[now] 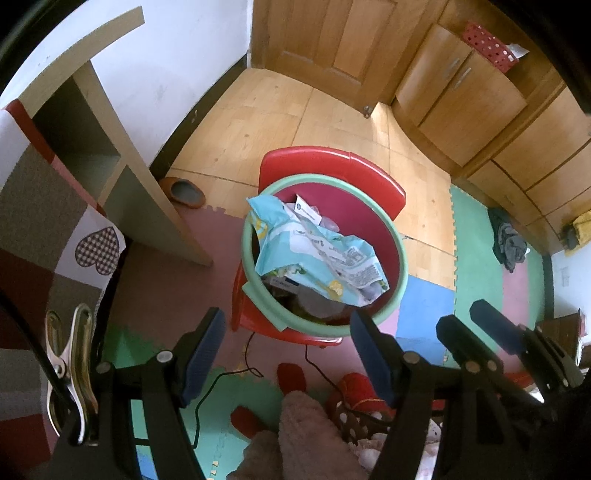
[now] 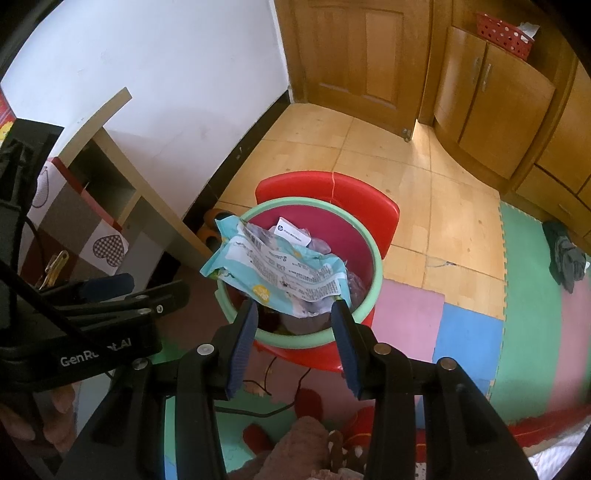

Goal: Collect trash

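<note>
we see the crumpled light-blue plastic wrapper (image 1: 317,254) lying across the green-rimmed maroon round bin (image 1: 400,258) on a red plastic stool (image 1: 369,173). our left gripper (image 1: 286,325) gapes wide, empty; our right gripper (image 2: 293,314) stands half-parted, seemingly holding nothing.

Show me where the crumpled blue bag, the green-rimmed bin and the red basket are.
crumpled blue bag (image 2: 280,269), right wrist view, its printed middle.
green-rimmed bin (image 1: 400,243), left wrist view, its right rim.
red basket (image 2: 504,35), right wrist view, its perforated side.
</note>
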`<state>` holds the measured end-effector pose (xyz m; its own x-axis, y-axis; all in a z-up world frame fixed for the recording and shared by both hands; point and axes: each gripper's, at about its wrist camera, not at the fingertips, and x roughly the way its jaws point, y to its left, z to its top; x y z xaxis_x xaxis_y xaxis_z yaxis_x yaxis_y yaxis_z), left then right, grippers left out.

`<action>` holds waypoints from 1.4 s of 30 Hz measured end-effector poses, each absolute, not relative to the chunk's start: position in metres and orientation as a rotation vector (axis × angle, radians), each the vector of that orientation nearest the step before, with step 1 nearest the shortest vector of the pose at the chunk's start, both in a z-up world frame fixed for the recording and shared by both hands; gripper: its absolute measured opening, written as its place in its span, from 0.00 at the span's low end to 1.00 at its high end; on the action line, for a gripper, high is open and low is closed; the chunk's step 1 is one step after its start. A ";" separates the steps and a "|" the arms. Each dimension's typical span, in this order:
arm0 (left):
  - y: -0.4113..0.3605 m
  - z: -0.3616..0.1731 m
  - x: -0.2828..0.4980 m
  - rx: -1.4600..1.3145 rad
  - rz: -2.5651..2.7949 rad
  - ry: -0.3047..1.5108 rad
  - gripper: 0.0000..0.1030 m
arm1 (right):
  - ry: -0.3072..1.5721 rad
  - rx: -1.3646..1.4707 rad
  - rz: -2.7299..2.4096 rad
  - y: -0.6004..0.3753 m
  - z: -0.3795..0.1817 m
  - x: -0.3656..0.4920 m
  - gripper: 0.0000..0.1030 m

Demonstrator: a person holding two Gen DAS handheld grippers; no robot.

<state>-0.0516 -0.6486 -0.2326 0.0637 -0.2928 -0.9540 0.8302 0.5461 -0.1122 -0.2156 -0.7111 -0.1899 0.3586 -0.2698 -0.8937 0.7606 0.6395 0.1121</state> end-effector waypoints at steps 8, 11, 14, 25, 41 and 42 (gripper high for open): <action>-0.649 -0.235 -0.053 0.558 -0.910 1.227 0.71 | 0.993 0.578 -0.713 -0.711 -0.190 -0.217 0.41; -0.649 -0.238 -0.055 0.575 -0.907 1.225 0.71 | 0.992 0.579 -0.713 -0.711 -0.190 -0.218 0.41; -0.648 -0.240 -0.056 0.581 -0.906 1.226 0.71 | 0.993 0.579 -0.716 -0.711 -0.190 -0.218 0.41; -0.650 -0.240 -0.059 0.587 -0.911 1.224 0.71 | 0.991 0.583 -0.718 -0.712 -0.190 -0.220 0.41; -0.651 -0.241 -0.063 0.586 -0.915 1.227 0.71 | 0.988 0.581 -0.719 -0.715 -0.189 -0.224 0.41; -0.651 -0.241 -0.063 0.586 -0.916 1.228 0.71 | 0.988 0.580 -0.719 -0.716 -0.189 -0.224 0.41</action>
<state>-0.0627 -0.6507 -0.2407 0.0675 -0.2714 -0.9601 0.8430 0.5302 -0.0906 -0.2243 -0.7161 -0.1887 0.3602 -0.2735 -0.8919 0.7648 0.6341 0.1144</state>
